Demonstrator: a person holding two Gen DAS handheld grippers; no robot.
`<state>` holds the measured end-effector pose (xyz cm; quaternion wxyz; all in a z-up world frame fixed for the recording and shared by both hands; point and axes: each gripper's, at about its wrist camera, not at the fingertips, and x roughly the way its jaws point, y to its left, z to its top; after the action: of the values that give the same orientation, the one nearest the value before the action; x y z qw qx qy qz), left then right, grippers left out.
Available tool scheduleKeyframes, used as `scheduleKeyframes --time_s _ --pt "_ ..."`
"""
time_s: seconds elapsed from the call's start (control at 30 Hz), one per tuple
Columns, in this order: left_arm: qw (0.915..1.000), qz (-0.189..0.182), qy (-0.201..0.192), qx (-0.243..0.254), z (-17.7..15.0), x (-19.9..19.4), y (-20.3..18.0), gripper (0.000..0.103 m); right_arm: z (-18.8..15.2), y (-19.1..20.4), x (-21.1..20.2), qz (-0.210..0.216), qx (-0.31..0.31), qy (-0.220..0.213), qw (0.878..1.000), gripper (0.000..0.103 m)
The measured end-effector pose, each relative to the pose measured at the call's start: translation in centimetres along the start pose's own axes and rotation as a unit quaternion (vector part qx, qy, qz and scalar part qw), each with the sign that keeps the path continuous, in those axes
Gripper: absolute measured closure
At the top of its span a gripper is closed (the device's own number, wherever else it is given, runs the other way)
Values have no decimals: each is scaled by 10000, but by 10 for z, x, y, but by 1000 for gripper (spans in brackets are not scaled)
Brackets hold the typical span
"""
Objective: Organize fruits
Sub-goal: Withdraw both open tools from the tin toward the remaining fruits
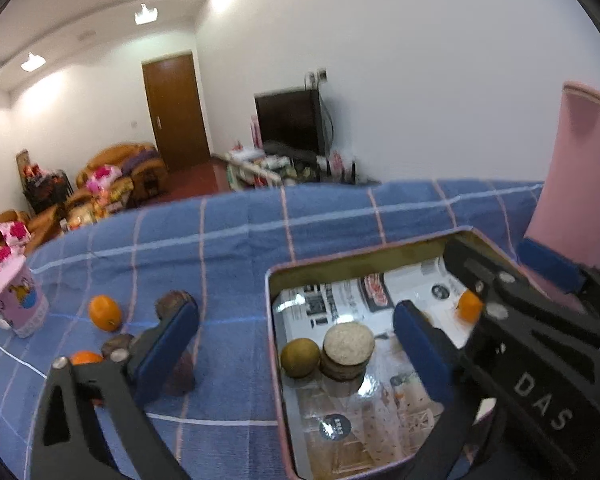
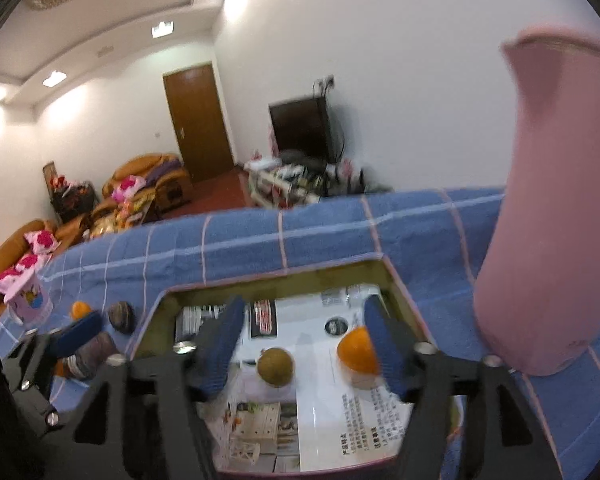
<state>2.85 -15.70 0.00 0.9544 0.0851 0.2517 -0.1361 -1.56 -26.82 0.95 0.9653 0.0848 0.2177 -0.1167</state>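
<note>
An open tin box [image 1: 274, 280] lined with printed paper sits on a blue checked cloth; it also shows in the right wrist view [image 2: 260, 282]. Inside lie a brown-green round fruit [image 1: 300, 357], a round rough tan disc-shaped thing [image 1: 349, 350] and an orange [image 2: 357, 350]. My right gripper [image 2: 304, 344] is open over the box, the orange by its right finger. My left gripper [image 1: 296, 344] is open and empty, straddling the box's left wall. Two oranges [image 1: 105, 312] and dark brown fruits [image 1: 175, 301] lie on the cloth to the left.
A tall pink container [image 2: 548, 216] stands right of the box. A small pink cup [image 1: 18, 300] stands at the far left of the cloth. The cloth's far edge drops off to a room with sofas and a television.
</note>
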Motion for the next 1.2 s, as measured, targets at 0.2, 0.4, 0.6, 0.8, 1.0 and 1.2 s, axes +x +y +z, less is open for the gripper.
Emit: scheduleKeyframes --time_s 0.2,0.4,0.6,0.8,1.0,1.2 --pt "9997 20 -231 -19 0 -9 2 0 2 0 -25 -883 -47 -916 9919 10" --pt "9994 63 -240 -233 -1 -12 12 0 -3 1 -17 -835 -39 -839 9930 8" --pt "9988 179 -407 -191 -3 -19 16 0 -8 5 -28 -781 -202 -1010 9916 8" --pt "9959 556 -710 82 -6 -27 20 0 -9 8 -28 -800 -266 -944 9920 8" --pt "9948 617 -808 -44 -8 -32 37 0 -11 13 -32 -866 -334 -906 9916 8" --pt "9949 632 -764 -201 -12 -33 54 0 -13 18 -32 -639 -215 -851 9941 8"
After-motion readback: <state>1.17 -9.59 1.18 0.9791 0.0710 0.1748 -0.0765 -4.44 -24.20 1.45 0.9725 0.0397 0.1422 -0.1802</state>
